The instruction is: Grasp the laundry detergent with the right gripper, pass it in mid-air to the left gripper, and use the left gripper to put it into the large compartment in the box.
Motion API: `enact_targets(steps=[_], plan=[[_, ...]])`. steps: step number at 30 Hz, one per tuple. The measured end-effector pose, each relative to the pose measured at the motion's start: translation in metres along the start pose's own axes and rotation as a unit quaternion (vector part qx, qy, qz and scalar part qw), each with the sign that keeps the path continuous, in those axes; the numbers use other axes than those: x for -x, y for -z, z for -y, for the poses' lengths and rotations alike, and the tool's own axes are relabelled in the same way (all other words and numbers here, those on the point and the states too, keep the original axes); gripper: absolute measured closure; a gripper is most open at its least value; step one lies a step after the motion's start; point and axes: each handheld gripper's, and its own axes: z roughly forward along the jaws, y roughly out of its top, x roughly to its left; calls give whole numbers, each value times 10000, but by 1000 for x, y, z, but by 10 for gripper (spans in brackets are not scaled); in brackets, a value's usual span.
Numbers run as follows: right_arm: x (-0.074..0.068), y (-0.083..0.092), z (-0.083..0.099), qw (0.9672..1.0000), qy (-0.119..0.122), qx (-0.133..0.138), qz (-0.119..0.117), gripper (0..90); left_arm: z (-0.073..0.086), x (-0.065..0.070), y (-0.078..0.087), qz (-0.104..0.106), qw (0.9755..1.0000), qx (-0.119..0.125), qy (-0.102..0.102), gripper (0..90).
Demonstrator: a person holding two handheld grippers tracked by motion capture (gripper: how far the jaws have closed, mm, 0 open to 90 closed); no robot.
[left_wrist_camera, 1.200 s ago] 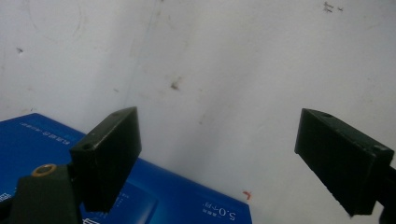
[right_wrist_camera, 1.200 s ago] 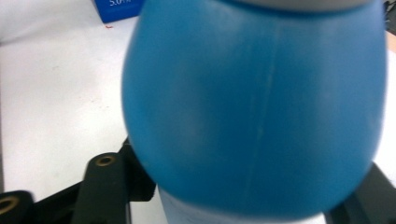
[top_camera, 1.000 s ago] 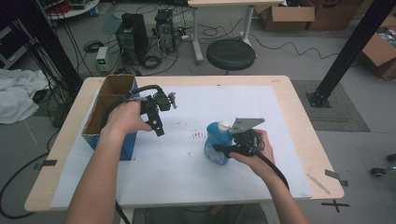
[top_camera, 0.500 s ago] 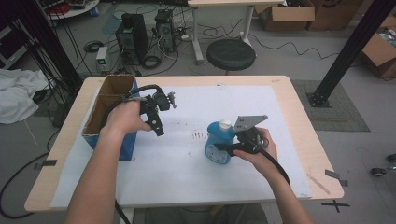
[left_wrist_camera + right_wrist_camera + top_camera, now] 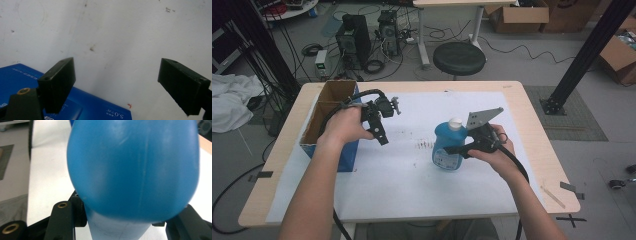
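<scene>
Two risks: the blue bottle (image 5: 448,150), right of bench (image 5: 512,92) centre with the box (image 5: 329,122) at nine o'clock, clamped in the right gripper (image 5: 452,150) jaws, may slip or tip, while the left gripper (image 5: 382,137) jaws stand apart, empty.

Premises present as a robotics or electronics lab: computer towers (image 5: 353,40) and loose cables (image 5: 377,62) lie on the grey floor (image 5: 532,65), with black aluminium frame posts (image 5: 584,55), cardboard boxes (image 5: 522,17), a round stool (image 5: 459,58) and a paper-covered wooden surface (image 5: 532,115).
</scene>
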Motion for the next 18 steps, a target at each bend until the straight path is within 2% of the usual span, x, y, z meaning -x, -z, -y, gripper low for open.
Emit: enact_targets(steps=[7, 12, 13, 14, 15, 18], plan=[[9, 9, -22, 9991, 184, -18, -374, 462, 0, 2, 13, 18, 9998, 180, -70, 151], [13, 14, -38, 9977, 289, 1, -614, 462, 2, 5, 34, 35, 9988, 485, -107, 150], [13, 14, -38, 9977, 289, 1, -614, 462, 2, 5, 34, 35, 9988, 485, -107, 150], [14, 15, -43, 9973, 342, 5, -657, 462, 3, 7, 43, 70, 9981, 597, -143, 149], [14, 15, -43, 9973, 342, 5, -657, 462, 3, 7, 43, 70, 9981, 597, -143, 149], [17, 16, -52, 9965, 389, 5, -741, 463, 3, 10, 62, 159, 9951, 954, -214, 149]])
